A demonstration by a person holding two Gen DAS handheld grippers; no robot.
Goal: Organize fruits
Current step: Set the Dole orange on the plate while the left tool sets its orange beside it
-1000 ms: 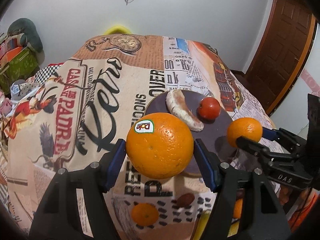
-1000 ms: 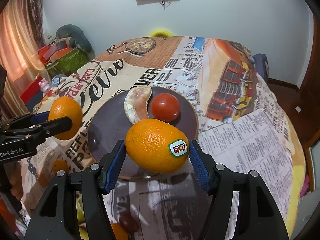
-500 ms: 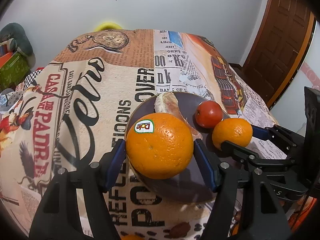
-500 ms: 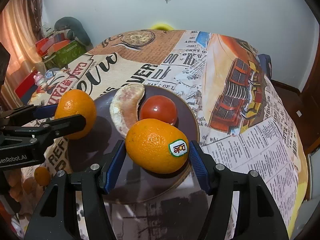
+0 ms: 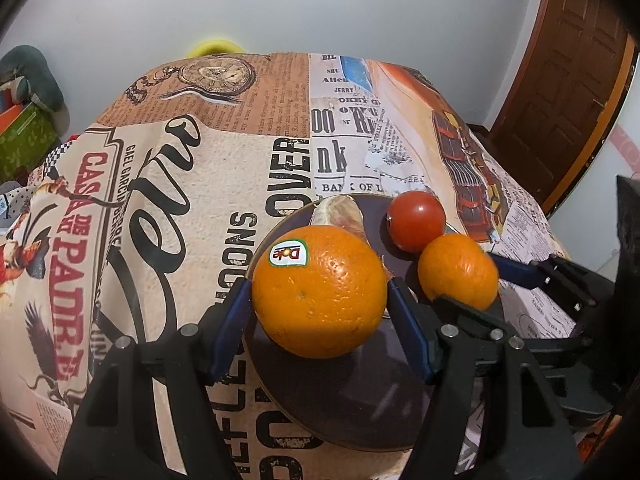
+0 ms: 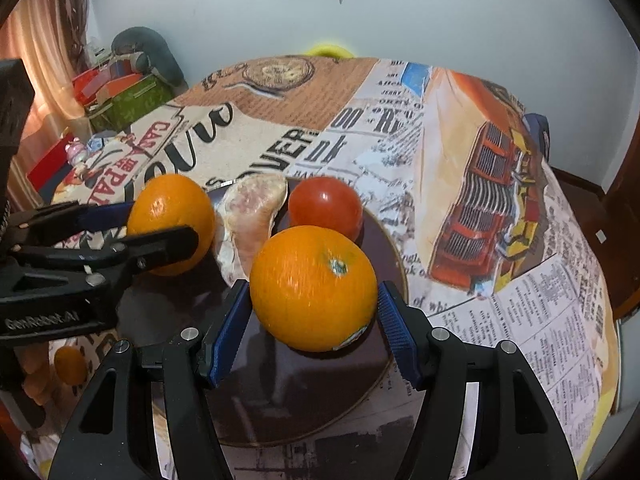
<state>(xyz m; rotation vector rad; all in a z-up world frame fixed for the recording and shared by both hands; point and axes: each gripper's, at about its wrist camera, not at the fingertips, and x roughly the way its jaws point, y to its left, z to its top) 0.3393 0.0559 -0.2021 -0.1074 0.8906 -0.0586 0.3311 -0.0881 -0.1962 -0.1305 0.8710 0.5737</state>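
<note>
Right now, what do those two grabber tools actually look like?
Both the left gripper and right gripper are black plastic frames with silver screws. Their fingers carry ribbed blue pads. The left one bears white "GenRobot.AI" lettering. No cables or sleeves show.

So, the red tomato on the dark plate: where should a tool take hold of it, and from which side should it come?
Grip the tomato across its widest middle and come from above. It is round and smooth, so there is no better axis. The peeled fruit segment lies close on one side and the orange in the right tool is in front, so a side approach looks crowded on the plate.
</note>
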